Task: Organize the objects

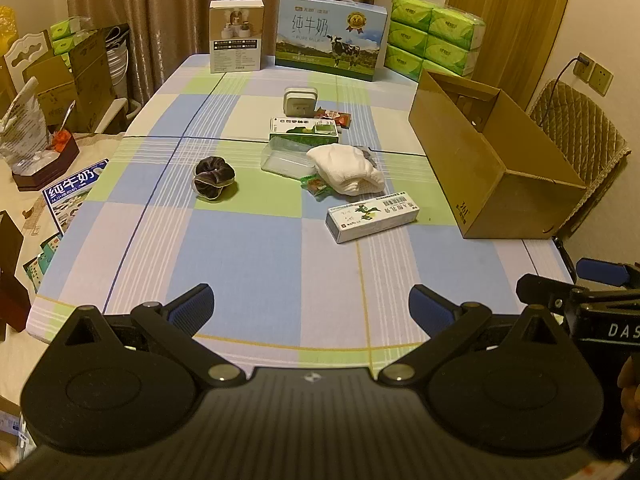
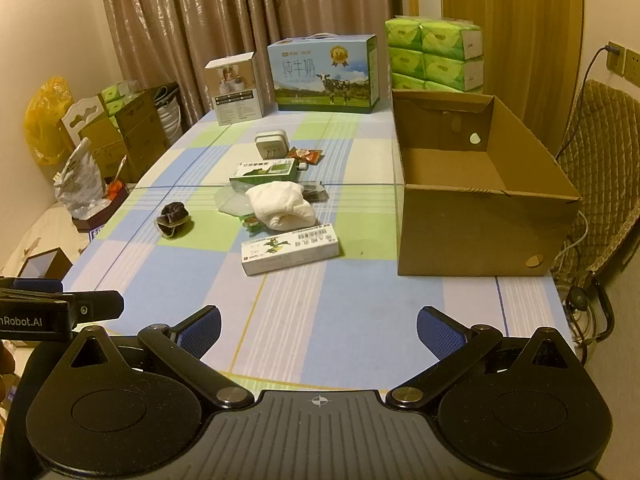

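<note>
Loose items lie mid-table: a dark scrunchie (image 1: 214, 178) (image 2: 173, 220), a white cloth (image 1: 347, 169) (image 2: 282, 204), a long white carton (image 1: 372, 216) (image 2: 290, 253), a green-and-white carton (image 1: 304, 129) (image 2: 265, 172), a clear plastic tray (image 1: 285, 157), a white plug adapter (image 1: 301, 100) (image 2: 271, 143) and snack packets (image 1: 335, 117). An open cardboard box (image 1: 492, 160) (image 2: 480, 196) stands at the right, nothing visible inside it. My left gripper (image 1: 311, 307) and right gripper (image 2: 319, 330) hover open over the near table edge, both holding nothing.
At the back stand a milk carton case (image 1: 331, 36), a small white product box (image 1: 237, 36) and stacked green tissue packs (image 1: 434, 40). A padded chair (image 2: 600, 168) sits right of the table. Boxes and bags crowd the floor at the left (image 1: 60, 92).
</note>
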The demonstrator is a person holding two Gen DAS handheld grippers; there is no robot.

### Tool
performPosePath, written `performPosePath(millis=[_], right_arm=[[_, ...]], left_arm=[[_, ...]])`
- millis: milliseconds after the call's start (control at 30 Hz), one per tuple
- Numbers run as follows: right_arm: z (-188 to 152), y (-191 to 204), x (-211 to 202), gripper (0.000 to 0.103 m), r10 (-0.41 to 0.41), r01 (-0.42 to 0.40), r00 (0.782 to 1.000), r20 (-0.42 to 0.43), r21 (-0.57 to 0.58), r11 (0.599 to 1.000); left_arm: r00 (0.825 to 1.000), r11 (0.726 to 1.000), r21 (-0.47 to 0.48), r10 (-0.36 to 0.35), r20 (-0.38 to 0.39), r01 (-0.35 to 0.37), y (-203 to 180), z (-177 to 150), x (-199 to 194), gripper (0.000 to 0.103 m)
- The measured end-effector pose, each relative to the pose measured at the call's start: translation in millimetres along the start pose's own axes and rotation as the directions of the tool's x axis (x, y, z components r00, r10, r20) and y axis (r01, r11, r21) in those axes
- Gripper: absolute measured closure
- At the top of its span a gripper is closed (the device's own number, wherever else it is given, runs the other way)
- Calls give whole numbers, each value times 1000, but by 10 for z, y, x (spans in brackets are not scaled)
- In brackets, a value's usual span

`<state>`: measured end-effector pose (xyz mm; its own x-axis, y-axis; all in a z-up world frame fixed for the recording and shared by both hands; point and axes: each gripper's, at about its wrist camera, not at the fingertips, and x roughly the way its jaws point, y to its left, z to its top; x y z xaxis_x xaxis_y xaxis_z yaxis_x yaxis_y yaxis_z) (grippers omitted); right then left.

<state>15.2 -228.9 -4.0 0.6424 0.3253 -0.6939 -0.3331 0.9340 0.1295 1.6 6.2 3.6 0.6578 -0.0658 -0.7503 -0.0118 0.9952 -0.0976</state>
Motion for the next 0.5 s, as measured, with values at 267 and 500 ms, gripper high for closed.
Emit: performPosePath(millis=[267,500], right_arm=[[12,-10,23,2,2,-2,1000,-5,-7,1000],[-2,-12,72,2,5,-5,1000,-5,-14,1000]], left_arm=[[1000,1000,-2,-2,-2,2,-1,21,5,1],[1000,1000,0,-2,-8,2,38,0,51,1]])
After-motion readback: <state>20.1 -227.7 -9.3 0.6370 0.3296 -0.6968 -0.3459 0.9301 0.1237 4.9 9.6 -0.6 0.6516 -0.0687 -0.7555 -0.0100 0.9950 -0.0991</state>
